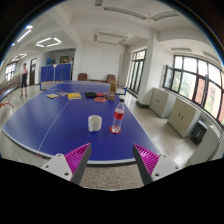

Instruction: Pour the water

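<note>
Tongs (112,160) hang open and empty, pink pads (78,155) spread wide at the near edge of the blue table (40,115), well short of anything I need to hold. Between the fingers and beyond them stand the two things for the pour: a bottle (118,118) with a red label and a red cap, upright, and a white cup (95,123) just to its left, upright too. They sit close but apart, near the table's front edge, which I judge is deliberate: the bottle is within easy reach of an approach from this side, and the cup is near enough that a short tilt would carry water across.

Since the cap looks to be on, I suspect pouring may need it off first, though I cannot tell if it is screwed tight.

My pose is a level one, looking along the tabletop, with the fingers wide enough to take the bottle's body. Nothing is gripped; I read this as the start of the approach.

Further out, a net (60,92) crosses the table, and small items, one yellow (73,96) and one dark (92,96), lie past it. A person (23,80) stands far off to the left. Cabinets (172,108) line the wall under the windows (195,80).
</note>
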`<act>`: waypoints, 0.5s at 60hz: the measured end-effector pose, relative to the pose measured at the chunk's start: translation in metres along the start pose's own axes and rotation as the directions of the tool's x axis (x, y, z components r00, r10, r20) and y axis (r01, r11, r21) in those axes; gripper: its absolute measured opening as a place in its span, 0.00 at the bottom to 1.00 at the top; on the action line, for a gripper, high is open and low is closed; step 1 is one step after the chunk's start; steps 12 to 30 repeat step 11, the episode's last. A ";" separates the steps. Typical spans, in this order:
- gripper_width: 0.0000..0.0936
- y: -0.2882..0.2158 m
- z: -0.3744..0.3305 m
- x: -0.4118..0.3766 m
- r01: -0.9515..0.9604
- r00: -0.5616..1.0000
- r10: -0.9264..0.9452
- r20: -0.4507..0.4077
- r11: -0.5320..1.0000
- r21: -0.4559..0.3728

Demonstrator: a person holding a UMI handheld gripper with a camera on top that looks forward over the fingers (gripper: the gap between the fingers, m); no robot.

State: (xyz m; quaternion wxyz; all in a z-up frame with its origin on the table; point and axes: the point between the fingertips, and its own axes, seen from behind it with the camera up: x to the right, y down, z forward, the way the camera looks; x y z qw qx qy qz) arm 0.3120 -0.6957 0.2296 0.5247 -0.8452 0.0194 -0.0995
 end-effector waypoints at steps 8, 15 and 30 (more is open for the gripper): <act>0.91 0.000 -0.011 0.005 0.007 1.000 -0.006 -0.018 1.000 0.015; 0.91 0.002 -0.013 0.005 -0.001 1.000 0.001 -0.018 1.000 0.010; 0.91 0.002 -0.013 0.005 -0.001 1.000 0.001 -0.018 1.000 0.010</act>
